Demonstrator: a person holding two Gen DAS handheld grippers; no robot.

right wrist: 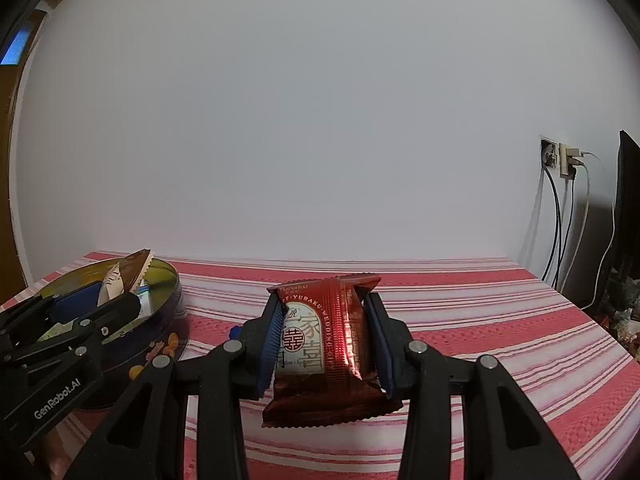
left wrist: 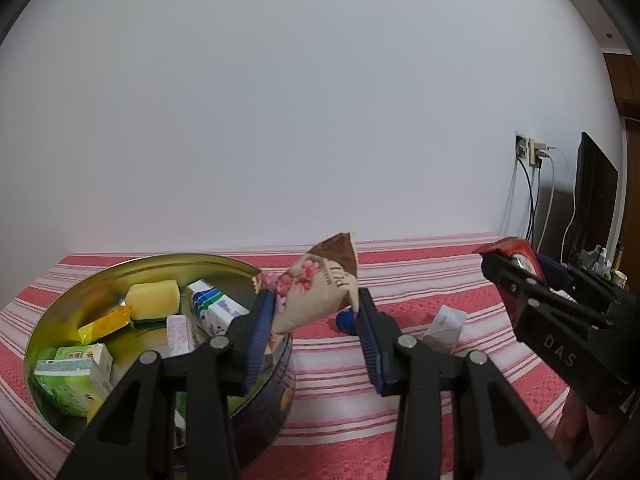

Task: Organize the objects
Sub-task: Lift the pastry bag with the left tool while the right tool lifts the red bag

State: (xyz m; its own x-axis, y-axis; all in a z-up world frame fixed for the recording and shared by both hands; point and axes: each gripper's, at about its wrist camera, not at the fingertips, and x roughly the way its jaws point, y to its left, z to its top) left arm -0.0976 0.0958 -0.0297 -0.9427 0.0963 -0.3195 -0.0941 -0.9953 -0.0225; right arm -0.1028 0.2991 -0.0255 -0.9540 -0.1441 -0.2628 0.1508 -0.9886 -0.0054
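Observation:
My left gripper (left wrist: 316, 332) is shut on a beige and brown triangular snack packet (left wrist: 316, 292), held above the right rim of a round metal tin (left wrist: 60, 312). The tin holds a yellow sponge-like block (left wrist: 154, 300), a yellow wrapper (left wrist: 105, 323), a green carton (left wrist: 76, 376) and a white and blue carton (left wrist: 214, 308). My right gripper (right wrist: 326, 344) is shut on a red foil snack packet (right wrist: 326, 344), held above the striped tablecloth (right wrist: 500, 340). The right gripper also shows in the left wrist view (left wrist: 516, 270).
A blue object (left wrist: 345, 321) and a small clear packet (left wrist: 444, 326) lie on the red and white cloth right of the tin. Wall sockets with cables (left wrist: 532, 152) and a dark screen (left wrist: 594, 200) stand at the far right, with small bottles (left wrist: 600, 260) beside them.

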